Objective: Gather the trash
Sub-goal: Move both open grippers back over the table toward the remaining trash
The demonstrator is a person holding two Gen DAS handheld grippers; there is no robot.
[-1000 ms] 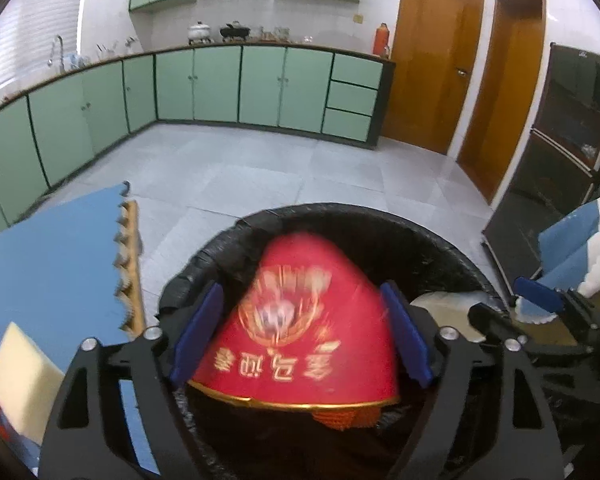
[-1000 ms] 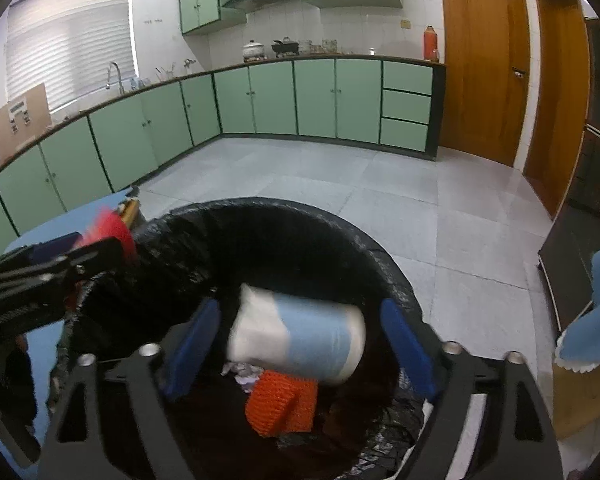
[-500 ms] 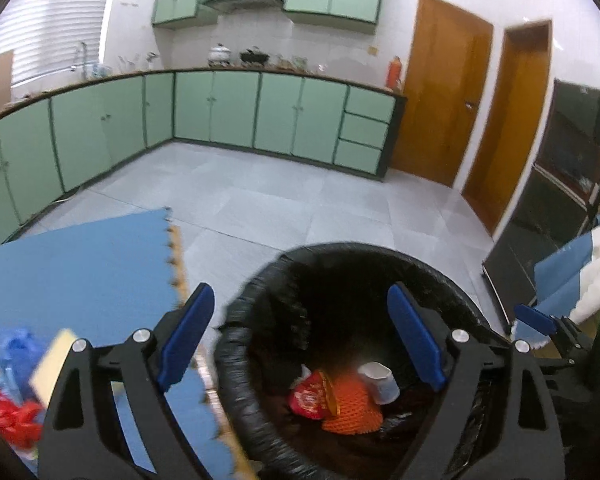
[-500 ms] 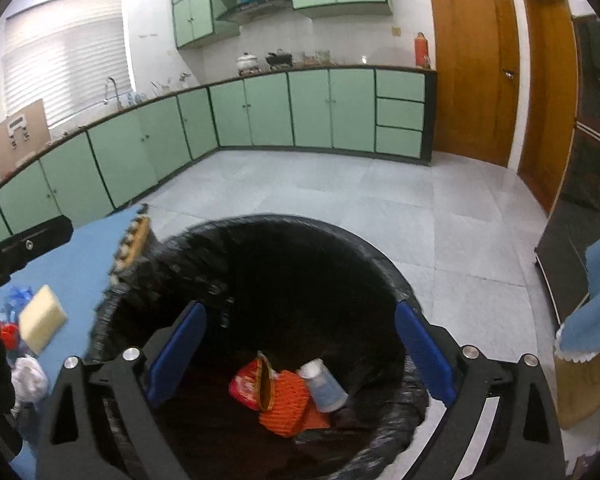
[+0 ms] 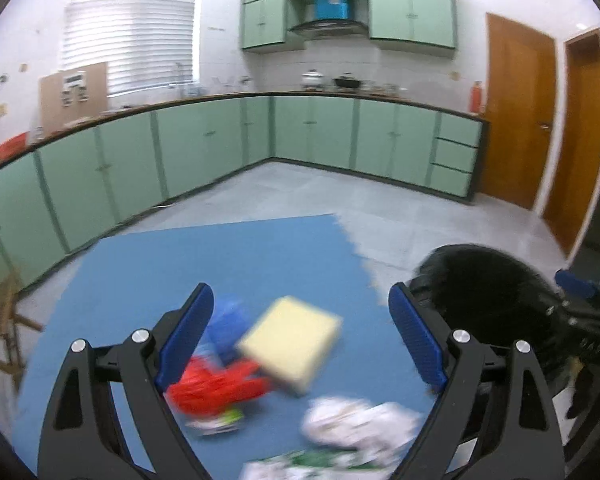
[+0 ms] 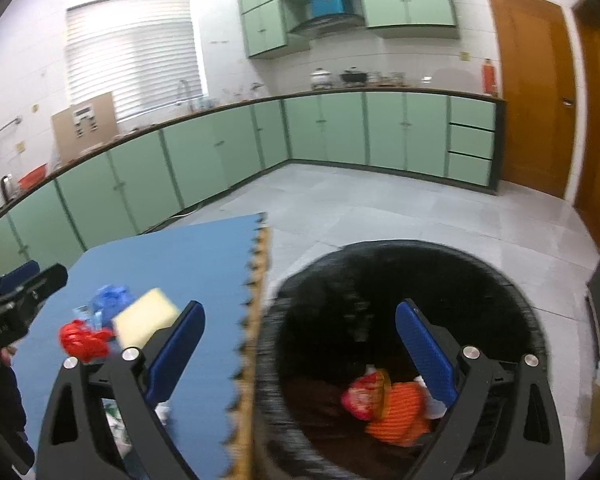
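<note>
**Both jaws empty above mat and bin**

The blue mat (image 5: 148,264) spreads below the left gripper (image 5: 300,344), its jaws wide and empty. The black bin (image 6: 400,280) sits under the right gripper (image 6: 300,356), whose jaws have just been opening with nothing between them. A yellow sponge (image 5: 292,340), white paper (image 5: 360,424) and a red wrapper (image 5: 212,388) lie between the left jaws.

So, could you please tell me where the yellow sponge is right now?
The yellow sponge lies on the blue foam mat, left of the black-lined trash bin, with the blue bag and the red crumpled wrapper beside it.
</note>
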